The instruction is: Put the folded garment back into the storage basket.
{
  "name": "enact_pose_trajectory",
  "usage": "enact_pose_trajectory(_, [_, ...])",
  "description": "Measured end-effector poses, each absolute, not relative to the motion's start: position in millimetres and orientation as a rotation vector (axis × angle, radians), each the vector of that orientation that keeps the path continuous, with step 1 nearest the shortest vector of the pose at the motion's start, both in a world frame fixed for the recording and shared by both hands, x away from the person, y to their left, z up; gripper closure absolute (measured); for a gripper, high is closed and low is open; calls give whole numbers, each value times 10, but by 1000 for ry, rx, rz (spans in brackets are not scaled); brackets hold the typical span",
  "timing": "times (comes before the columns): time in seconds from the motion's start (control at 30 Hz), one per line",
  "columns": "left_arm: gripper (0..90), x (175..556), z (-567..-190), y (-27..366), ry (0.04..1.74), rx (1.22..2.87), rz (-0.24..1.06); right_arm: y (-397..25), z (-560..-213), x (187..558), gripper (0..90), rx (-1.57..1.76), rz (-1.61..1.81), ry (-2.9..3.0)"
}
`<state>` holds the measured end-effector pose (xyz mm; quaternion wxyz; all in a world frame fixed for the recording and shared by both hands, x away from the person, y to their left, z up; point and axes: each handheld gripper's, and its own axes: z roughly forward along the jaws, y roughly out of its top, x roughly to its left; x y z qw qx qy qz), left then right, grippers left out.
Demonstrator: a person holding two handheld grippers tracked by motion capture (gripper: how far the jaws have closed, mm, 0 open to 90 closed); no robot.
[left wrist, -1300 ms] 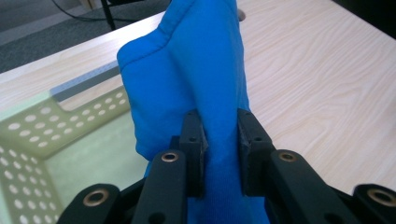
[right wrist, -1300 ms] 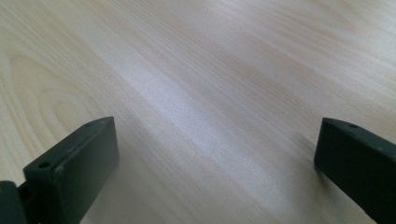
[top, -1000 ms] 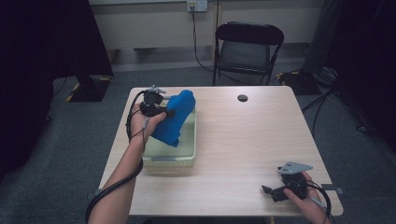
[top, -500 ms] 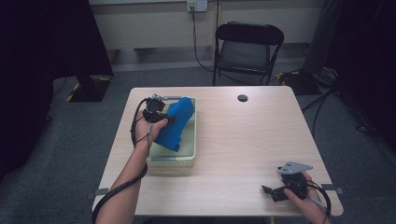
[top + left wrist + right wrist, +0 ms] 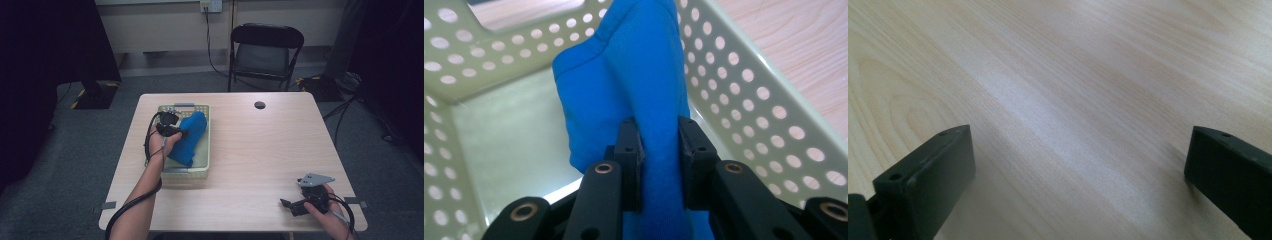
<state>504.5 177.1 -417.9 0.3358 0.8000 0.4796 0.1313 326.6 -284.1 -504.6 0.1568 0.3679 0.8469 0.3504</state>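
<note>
Left gripper (image 5: 659,150): your jaws pinch a fold of the blue cloth (image 5: 634,75).
Blue cloth: it lies inside the pale perforated basket (image 5: 202,167), on the table's (image 5: 260,150) left half.
Right gripper (image 5: 287,204): your jaws stand wide apart over bare wood near the table's front right corner, gripping nothing.
Writing: no brand, label or lettering can be read.

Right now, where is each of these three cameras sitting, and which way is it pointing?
High view: above the person's side, looking forward and down on the table; both forearms and each hand-held gripper show.
Left gripper view: rides the left hand-held gripper, looking along its black jaws, clamped on the blue cloth inside the perforated basket.
Right gripper view: rides the right hand-held gripper, jaws apart over bare tabletop.
Shared: cloth and basket appear in the high and left gripper views.
</note>
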Motion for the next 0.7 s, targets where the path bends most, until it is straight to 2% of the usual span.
enact_pose_trajectory(0.7, [727, 5130, -4469, 1712, 1288, 2121, 300, -2841, -5046, 3266, 0, 1053, 1003, 2424])
